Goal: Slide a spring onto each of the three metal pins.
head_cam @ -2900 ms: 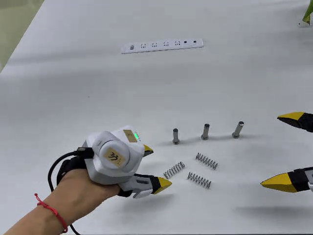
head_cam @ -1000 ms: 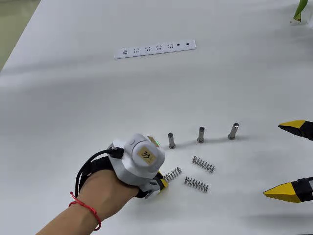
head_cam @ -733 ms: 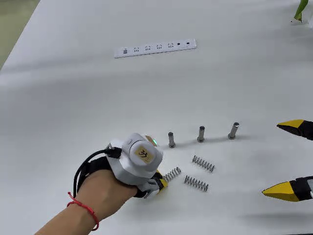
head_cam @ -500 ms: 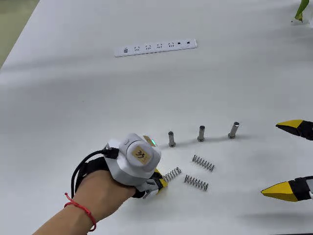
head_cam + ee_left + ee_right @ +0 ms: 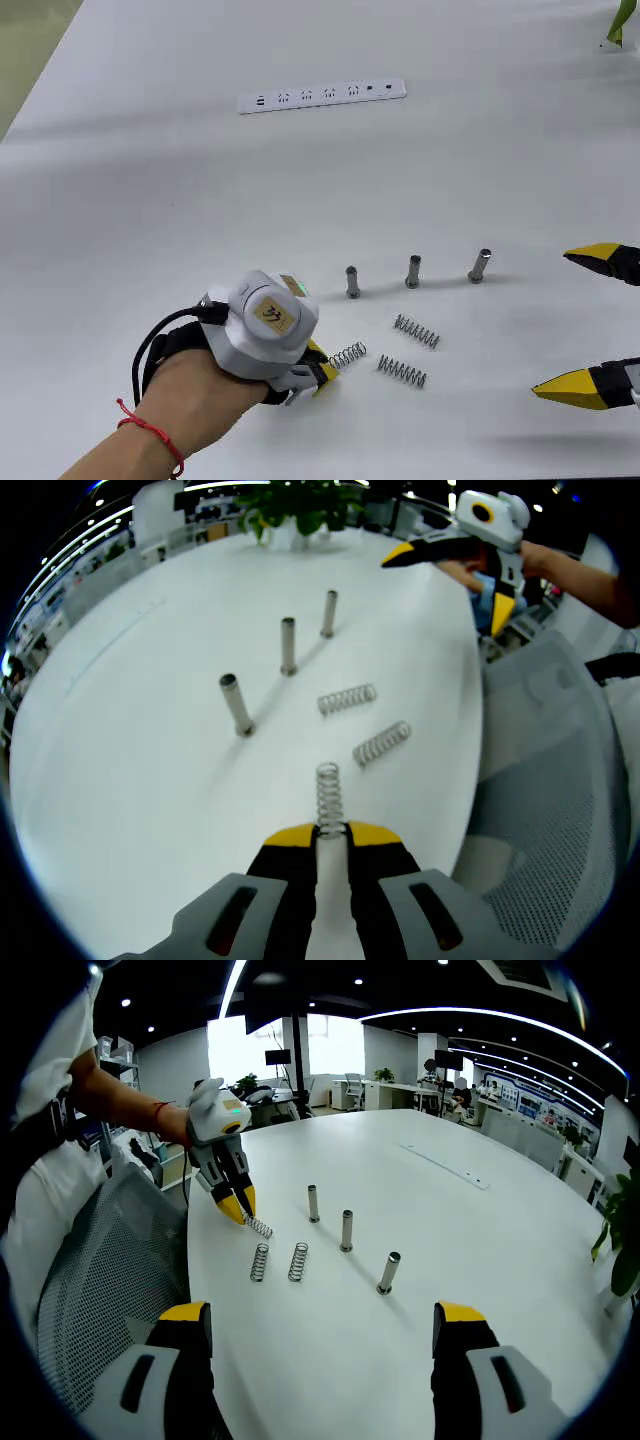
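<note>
The yellow-tipped left claw (image 5: 330,832) has its jaws drawn together on the near end of a small coiled steel spring (image 5: 328,792). The rest of the coil juts straight out along the jaws, low over the white tabletop (image 5: 200,200). I cannot tell whether its far end touches the surface.

Three short grey metal pins stand upright in a row, all bare. In the left gripper view the nearest pin (image 5: 236,704) is ahead and to the left of the claw, with the middle pin (image 5: 288,646) and the far pin (image 5: 329,613) beyond it. One loose spring (image 5: 347,698) and a second loose spring (image 5: 382,742) lie flat beside the row, apart from each other.

The coming move seems to turn on two axes. The gripped coil lies roughly level, while the nearest pin stands vertical just off to one side. The claw would likely have to lift and tip the coil so its open end faces down over the pin's top. The left claw is much the nearer. The right claw (image 5: 320,1312), jaws wide apart and holding nothing, hangs well clear on the far pin's side.

The left gripper view shows the pinch itself, which the claw's white body covers in the head view. The head view instead lays out the row, with the loose springs between it and the person. From the side, the right gripper view shows the coil slanting down out of the yellow tips.
</note>
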{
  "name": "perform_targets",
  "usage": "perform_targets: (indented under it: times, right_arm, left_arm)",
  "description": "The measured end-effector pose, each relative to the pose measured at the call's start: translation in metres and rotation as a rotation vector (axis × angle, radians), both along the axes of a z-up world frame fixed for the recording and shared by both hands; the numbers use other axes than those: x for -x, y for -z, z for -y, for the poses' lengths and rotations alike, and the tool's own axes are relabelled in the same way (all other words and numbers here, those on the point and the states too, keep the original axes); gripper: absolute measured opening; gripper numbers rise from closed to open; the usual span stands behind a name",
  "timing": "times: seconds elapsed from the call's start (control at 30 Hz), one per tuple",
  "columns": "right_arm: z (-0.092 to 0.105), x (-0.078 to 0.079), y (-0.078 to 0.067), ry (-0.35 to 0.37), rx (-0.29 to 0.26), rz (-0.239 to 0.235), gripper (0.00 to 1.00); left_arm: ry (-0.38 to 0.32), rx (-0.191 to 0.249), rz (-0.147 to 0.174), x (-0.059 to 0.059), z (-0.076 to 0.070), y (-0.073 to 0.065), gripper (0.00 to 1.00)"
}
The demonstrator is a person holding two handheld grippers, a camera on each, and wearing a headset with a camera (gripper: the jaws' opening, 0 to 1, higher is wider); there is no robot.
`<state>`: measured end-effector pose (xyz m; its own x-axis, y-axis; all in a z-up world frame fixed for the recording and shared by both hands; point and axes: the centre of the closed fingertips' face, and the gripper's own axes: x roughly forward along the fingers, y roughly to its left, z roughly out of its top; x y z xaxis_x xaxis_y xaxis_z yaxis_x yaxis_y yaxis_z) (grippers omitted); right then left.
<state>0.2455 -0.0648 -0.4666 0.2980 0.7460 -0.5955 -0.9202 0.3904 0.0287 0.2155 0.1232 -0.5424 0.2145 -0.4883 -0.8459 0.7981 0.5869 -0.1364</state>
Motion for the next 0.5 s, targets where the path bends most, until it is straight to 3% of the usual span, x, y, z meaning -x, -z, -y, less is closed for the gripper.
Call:
perform_targets:
  times: [0.5]
  right_arm:
    - [-0.0047,0.0008,-0.0007,-0.001,-0.011,-0.005,0.91]
  left_arm:
    - [-0.017,0.023,0.003,0.0008,0.0,-0.0052,0.1]
